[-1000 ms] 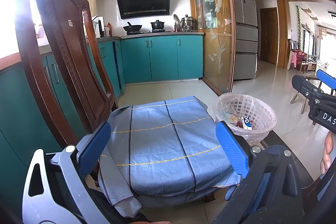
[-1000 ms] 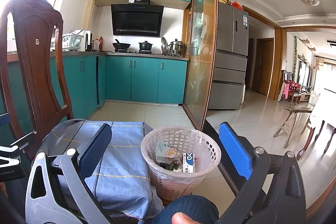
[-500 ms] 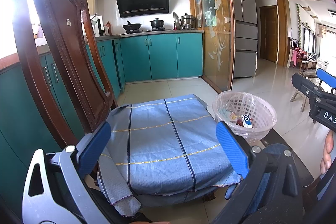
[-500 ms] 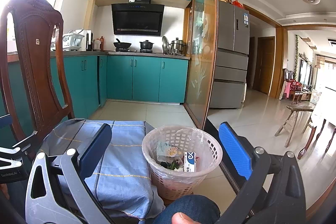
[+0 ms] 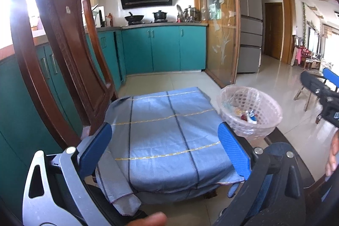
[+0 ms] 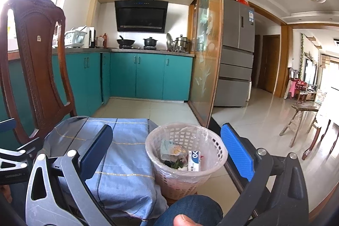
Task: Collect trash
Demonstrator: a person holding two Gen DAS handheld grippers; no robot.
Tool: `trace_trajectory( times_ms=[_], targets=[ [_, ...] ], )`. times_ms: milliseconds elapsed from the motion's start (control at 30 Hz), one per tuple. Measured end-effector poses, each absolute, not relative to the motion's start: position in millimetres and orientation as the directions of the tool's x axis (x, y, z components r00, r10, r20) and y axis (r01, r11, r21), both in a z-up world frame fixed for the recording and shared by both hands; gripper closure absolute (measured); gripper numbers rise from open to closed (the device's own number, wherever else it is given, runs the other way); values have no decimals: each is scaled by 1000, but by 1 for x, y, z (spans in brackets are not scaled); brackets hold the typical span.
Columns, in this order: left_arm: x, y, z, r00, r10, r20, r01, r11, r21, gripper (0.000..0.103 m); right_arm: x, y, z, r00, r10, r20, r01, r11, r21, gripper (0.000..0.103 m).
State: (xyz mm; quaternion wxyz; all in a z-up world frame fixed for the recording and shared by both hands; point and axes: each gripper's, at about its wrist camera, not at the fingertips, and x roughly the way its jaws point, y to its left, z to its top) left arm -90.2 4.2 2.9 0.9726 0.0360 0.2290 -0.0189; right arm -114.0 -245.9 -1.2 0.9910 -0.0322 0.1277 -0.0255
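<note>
The trash basket point(image 6: 186, 162), a round pale lattice bin lined with a clear plastic bag, stands upright on the tiled floor with its mouth facing straight up, just beside the right edge of a low seat draped in a blue checked cloth point(image 5: 167, 130). Inside lies mixed rubbish, and a small white-and-blue carton point(image 6: 194, 160) stands on end against the near wall, its long axis roughly vertical; the lettering on it is too small to read.

The left gripper point(image 5: 165, 150) hangs over the cloth with its blue pads spread wide and nothing between them. The right gripper point(image 6: 167, 151) is likewise wide apart and empty, framing the basket, which sits between and beyond its fingers without touching either.

A carved dark wooden chair back point(image 5: 61, 52) rises at the left edge of the seat. Behind stand teal kitchen cabinets point(image 6: 148, 77), a black range hood point(image 6: 141, 16) with a small logo that cannot be made out, and a grey refrigerator point(image 6: 237, 52) carrying a blue sticker, illegible. A denim-clad knee point(image 6: 195, 208) shows at the bottom of the right wrist view
</note>
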Motion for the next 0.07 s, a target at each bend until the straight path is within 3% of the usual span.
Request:
trace_trajectory(
  times_ms=[67],
  targets=[
    [-75,9,-10,874,19,-486,30,995,94,3,-111,-242,0,965,-12,-263,-3,998,-58,3]
  ],
)
